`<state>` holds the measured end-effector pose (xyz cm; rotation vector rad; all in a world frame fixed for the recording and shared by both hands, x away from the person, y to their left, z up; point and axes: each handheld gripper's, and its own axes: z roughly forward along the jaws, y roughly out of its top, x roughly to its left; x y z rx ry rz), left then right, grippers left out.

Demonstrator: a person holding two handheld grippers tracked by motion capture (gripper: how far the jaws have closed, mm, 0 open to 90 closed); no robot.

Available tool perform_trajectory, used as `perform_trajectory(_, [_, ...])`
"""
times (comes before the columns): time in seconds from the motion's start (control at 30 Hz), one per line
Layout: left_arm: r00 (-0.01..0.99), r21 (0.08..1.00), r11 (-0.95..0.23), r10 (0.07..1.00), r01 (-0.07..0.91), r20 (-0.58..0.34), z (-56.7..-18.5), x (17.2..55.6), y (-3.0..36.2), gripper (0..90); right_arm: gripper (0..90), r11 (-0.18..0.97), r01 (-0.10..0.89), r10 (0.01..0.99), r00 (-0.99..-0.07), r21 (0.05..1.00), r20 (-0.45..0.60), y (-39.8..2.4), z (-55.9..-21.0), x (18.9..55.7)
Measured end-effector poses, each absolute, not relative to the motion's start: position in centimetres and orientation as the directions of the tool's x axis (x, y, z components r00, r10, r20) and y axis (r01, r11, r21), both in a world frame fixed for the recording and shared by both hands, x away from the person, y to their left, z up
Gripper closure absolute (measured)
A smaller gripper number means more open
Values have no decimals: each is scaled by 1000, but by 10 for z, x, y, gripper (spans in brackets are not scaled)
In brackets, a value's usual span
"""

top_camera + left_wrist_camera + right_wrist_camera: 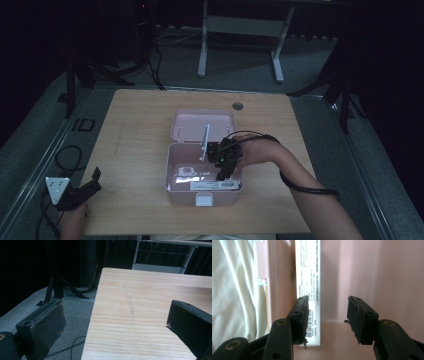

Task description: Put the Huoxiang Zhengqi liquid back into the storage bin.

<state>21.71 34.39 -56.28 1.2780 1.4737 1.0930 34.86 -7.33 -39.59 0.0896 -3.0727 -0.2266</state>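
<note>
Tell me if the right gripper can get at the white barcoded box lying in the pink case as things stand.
Probably yes. The right gripper is already down inside the open pink case, lid back, its fingers open beside the white barcoded box. The case's front wall close behind the box may leave little room for one finger.

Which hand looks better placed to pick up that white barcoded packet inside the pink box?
Right: its hand-held gripper is open inside the pink plastic box, beside the white barcoded packet; the left hand-held gripper sits off the table's corner.
</note>
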Motion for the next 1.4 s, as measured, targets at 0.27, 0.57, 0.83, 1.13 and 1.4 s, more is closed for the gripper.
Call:
perform_trajectory(0.27, [-91, 971, 86, 994, 223, -67, -563, 217, 344, 21, 256, 953, -14, -23, -999, 302, 27, -99, -374, 355])
perform_trajectory(0.57, [-92, 971, 86, 993, 222, -67, -563, 217, 344, 22, 130, 911, 28, 51, -998, 412, -45, -126, -373, 362])
perform_trajectory(0.83, [-92, 972, 86, 993, 220, -67, -563, 217, 344, 21, 128, 811, 99, 208, -970, 577, -126, -166, -376, 372])
perform_trajectory(1.13, [-92, 972, 86, 994, 220, -67, -563, 217, 344, 21, 124, 704, 213, 402, -906, 677, -132, -214, -395, 385])
perform_trajectory(1.4, [-91, 972, 85, 994, 220, -66, -563, 217, 344, 21, 124, 591, 319, 556, -827, 741, -87, -253, -432, 394])
